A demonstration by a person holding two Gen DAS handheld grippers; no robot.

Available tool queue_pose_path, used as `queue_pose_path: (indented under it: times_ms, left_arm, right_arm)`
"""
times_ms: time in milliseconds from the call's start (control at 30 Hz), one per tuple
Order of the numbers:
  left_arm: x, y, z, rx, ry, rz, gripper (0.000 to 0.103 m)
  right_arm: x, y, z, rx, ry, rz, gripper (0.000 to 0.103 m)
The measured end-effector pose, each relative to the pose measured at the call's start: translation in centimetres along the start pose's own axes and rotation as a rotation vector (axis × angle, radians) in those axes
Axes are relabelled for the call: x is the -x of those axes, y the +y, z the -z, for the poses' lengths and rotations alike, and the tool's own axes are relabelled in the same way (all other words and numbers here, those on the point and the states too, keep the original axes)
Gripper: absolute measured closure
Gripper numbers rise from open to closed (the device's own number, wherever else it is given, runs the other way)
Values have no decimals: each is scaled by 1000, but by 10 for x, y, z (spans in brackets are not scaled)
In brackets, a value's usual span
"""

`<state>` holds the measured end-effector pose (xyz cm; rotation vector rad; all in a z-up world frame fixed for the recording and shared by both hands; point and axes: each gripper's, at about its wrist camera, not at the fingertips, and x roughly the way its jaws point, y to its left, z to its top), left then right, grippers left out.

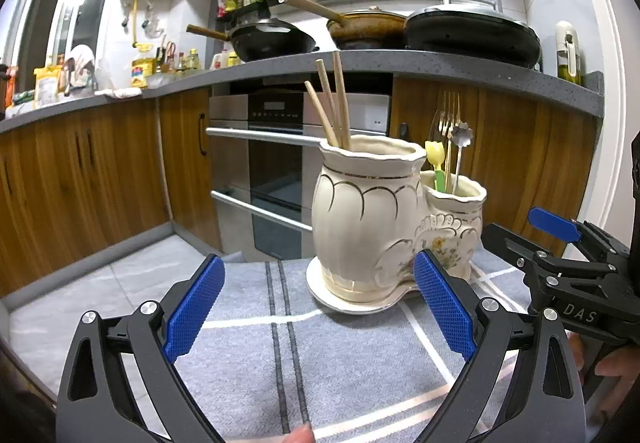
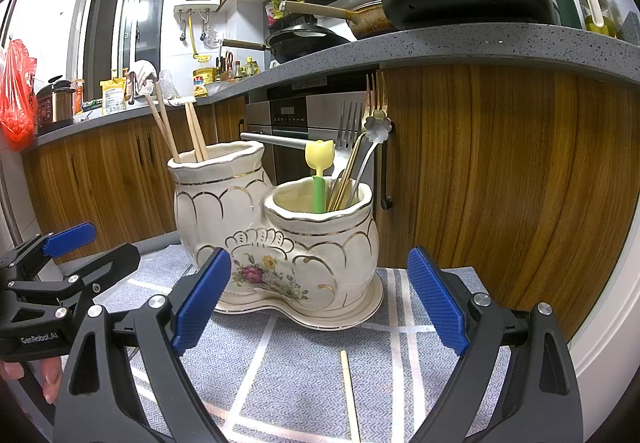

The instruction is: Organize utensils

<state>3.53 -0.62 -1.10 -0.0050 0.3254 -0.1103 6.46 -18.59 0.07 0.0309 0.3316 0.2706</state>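
1. Kitchen cabinets of brown wood (image 2: 500,171) and a built-in oven (image 1: 276,147) stand behind a low table covered by a grey cloth (image 1: 248,339) with white and dark stripes.
2. On the cloth sits a cream ceramic utensil holder (image 2: 280,243) with two joined pots on a matching saucer.
3. Its taller pot holds wooden chopsticks (image 1: 334,103), leaning upright.
4. Its shorter pot holds forks (image 2: 370,111), a flower-headed spoon (image 2: 377,129) and a yellow tulip-shaped utensil (image 2: 319,163) on a green stem.
5. One loose chopstick (image 2: 349,395) lies flat on the cloth in front of the holder, seen in the right wrist view between that claw's fingers.
6. The left claw (image 1: 320,307) has its blue pads spread wide apart, holding nothing, near the taller pot.
7. The right claw (image 2: 320,303) is likewise spread apart and empty, just in front of the shorter pot.
8. A grey counter (image 1: 400,61) above carries black pans (image 1: 472,33).
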Motion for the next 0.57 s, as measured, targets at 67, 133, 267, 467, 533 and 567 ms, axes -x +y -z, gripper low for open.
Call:
queue_pose_path:
  times_ms: [67,133,267,467,533,567]
  left_arm:
    - [-1,0,0,-3,3,-5,8]
    - [-2,-1,0,-2,8,-3,8]
    - [-4,0,0,-1,19,0,8]
    - [-4,-2,0,-13,22,-16,5]
    - [-4,-1,0,-8,21,-24,5]
    - [-4,0,0,-3,23,-31,5]
  right_arm:
    - [0,0,0,0,0,0,14]
    - [0,0,0,-1,0,0,14]
    - [0,0,0,0,0,0,14]
    - [0,0,0,-1,1,0,14]
    - [0,0,0,0,0,0,13]
    - [0,0,0,0,0,0,13]
